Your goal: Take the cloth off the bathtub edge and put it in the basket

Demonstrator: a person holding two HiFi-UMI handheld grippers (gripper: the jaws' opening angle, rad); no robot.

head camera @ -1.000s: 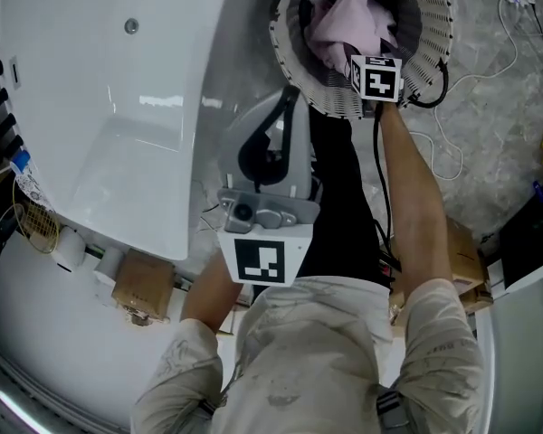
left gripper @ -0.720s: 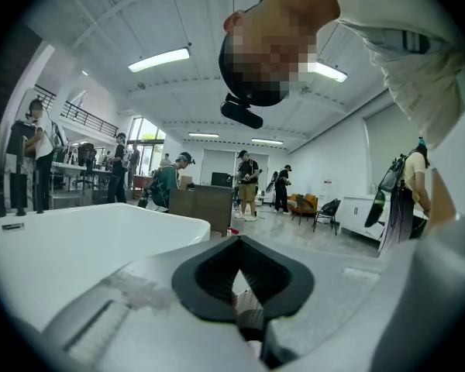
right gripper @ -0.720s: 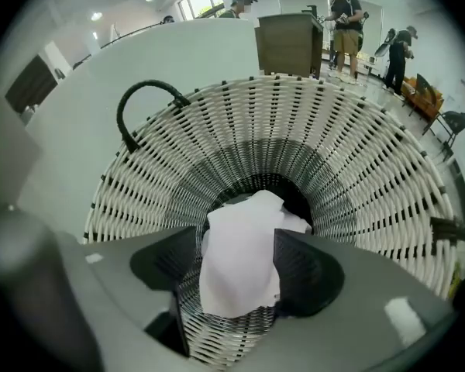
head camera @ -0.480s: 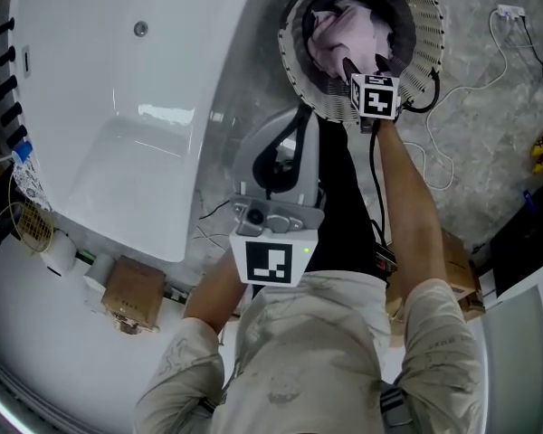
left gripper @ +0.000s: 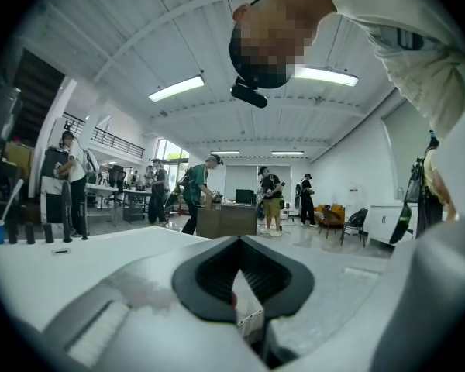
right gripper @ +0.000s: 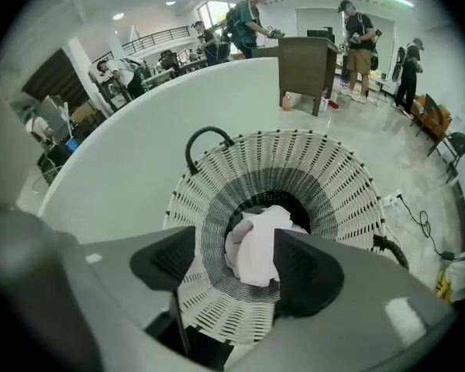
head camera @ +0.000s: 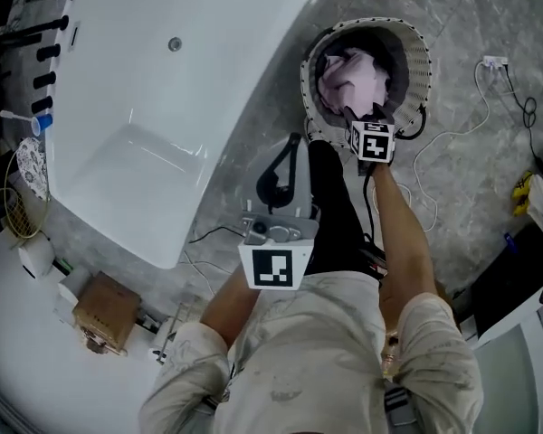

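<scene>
The pale pink cloth (head camera: 353,78) lies crumpled inside the white woven basket (head camera: 418,54) on the floor next to the white bathtub (head camera: 154,107). My right gripper (head camera: 364,113) hangs over the basket's near rim, open, its jaws apart and off the cloth. In the right gripper view the cloth (right gripper: 256,254) lies at the bottom of the basket (right gripper: 325,169), seen between the jaws of the right gripper (right gripper: 236,260) without touching their pads. My left gripper (head camera: 294,143) is held near my body, away from the basket. Its tips meet, so the left gripper (left gripper: 236,242) is shut with nothing in it.
A white cable and socket (head camera: 489,61) trail over the grey stone floor to the right of the basket. A cardboard box (head camera: 107,307) and a paper roll (head camera: 36,256) sit near the tub's end. Several people stand at desks (left gripper: 225,219) far behind.
My right gripper has drawn back from the cloth toward the basket's near rim, and the cloth stays in the basket. The head view has pulled away, so basket and tub look smaller.
</scene>
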